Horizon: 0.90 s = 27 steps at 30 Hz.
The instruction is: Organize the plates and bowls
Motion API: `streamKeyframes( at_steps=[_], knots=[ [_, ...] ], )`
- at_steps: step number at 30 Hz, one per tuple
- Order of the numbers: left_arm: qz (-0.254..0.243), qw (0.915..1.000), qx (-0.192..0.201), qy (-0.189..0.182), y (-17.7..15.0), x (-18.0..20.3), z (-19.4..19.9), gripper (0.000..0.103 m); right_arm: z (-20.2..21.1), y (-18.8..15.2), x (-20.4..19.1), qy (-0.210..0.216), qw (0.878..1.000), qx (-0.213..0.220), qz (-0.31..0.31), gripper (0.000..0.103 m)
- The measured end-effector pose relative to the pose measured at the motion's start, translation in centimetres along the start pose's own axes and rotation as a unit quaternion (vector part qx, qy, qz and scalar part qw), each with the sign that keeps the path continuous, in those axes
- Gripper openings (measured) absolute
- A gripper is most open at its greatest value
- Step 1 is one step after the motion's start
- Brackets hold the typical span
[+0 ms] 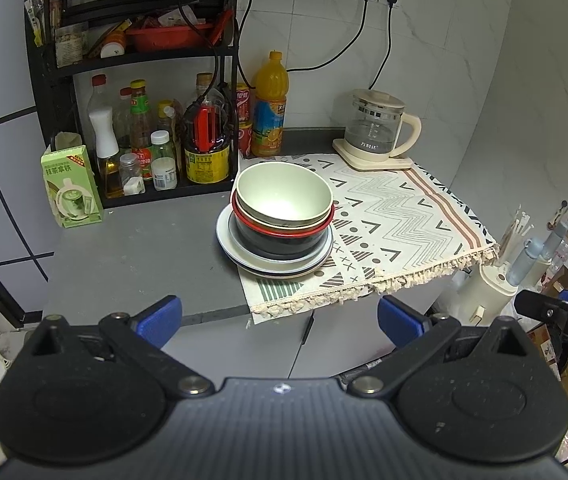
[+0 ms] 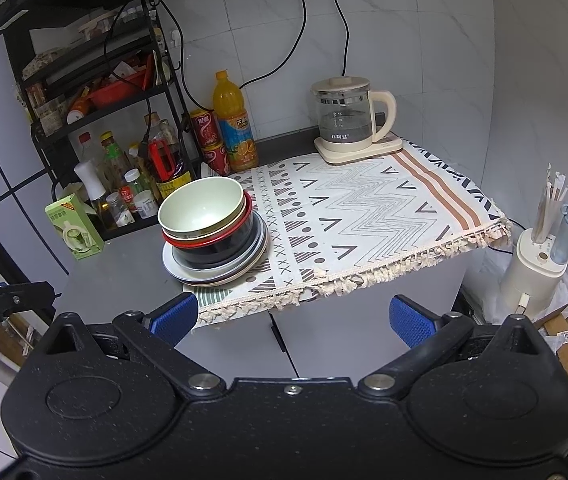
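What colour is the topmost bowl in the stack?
Pale green top bowl, clearest in the left wrist view.

Black textured gripper bodies, silver screws, blue ribbed jaws.

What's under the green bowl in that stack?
Under the green bowl sit a red-rimmed black bowl, then plates. The exact number of plates is hidden.
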<state>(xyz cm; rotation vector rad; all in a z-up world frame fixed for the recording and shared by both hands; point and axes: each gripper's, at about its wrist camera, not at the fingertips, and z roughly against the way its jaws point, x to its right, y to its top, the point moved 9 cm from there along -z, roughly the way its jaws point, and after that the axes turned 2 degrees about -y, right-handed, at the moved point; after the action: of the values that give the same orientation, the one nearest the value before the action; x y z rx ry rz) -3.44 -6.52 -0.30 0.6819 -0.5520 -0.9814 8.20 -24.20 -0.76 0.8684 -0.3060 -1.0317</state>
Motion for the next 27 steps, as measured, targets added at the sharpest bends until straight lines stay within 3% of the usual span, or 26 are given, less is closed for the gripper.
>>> streamKeyframes(
  at_steps=[27],
  knots=[
    [-0.001,1.0,-0.005,0.005,-0.3,0.9,0.0,0.103,0.0,-0.4,0.4,0.011,1.0,-0.005,-0.002,0.103]
  ],
)
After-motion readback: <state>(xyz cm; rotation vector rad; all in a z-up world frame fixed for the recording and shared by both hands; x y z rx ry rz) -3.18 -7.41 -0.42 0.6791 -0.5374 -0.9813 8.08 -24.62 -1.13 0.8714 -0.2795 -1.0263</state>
